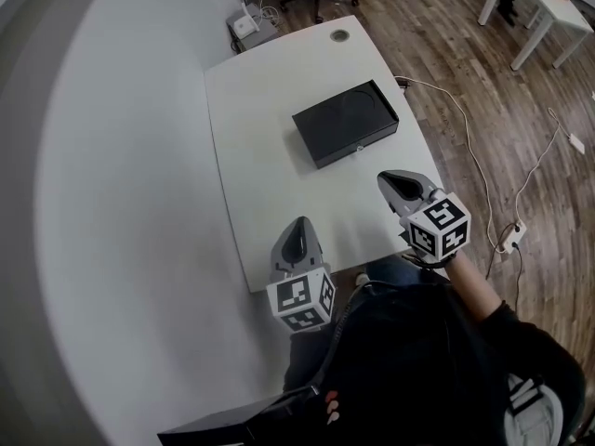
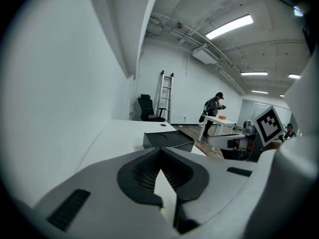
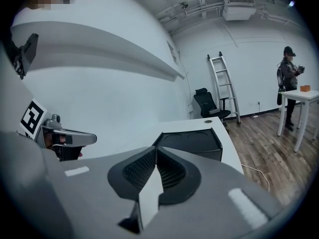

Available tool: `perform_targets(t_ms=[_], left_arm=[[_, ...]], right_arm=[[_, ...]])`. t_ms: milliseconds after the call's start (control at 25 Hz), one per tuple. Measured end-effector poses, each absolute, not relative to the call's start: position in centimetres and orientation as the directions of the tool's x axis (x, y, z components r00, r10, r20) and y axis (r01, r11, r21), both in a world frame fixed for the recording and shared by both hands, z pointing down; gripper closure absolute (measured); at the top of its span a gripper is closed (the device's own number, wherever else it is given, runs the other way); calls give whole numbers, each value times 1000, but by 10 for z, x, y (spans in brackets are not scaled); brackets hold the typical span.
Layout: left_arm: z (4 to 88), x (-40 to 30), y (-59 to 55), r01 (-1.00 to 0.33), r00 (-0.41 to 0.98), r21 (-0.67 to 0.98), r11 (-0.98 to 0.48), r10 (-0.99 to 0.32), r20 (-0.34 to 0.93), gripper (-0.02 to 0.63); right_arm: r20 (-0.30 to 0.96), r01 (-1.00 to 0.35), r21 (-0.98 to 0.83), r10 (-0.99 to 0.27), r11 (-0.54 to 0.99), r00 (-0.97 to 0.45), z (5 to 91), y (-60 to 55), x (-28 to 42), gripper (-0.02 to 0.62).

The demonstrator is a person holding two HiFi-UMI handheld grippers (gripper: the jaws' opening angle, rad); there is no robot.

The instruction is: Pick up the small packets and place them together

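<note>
— Packets: any showing on the table [image 1: 265,193]?
— None that I can see. Only a black box [image 1: 346,122] sits there, so they may be inside it.
— Grippers?
— Left gripper [image 1: 298,223] and right gripper [image 1: 389,181] both have jaws pressed together, empty. They hover at the near edge, aimed boxward, likely poised to start.

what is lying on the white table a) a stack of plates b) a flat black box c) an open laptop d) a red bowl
b, a flat black box lies on the white table, toward its far end in the head view.
</note>
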State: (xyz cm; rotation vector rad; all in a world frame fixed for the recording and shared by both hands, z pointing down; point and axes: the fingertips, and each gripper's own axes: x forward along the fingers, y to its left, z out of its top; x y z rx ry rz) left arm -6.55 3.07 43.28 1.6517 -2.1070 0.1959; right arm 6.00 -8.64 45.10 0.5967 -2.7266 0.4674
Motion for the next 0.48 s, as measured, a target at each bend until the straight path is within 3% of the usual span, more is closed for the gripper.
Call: perform_targets(t_ms=[480], left_arm=[[437, -73, -36, -942, -194, 158, 296, -865, 463, 606]], right_arm=[[466, -423, -249, -275, 871, -841, 485, -148, 49, 588]])
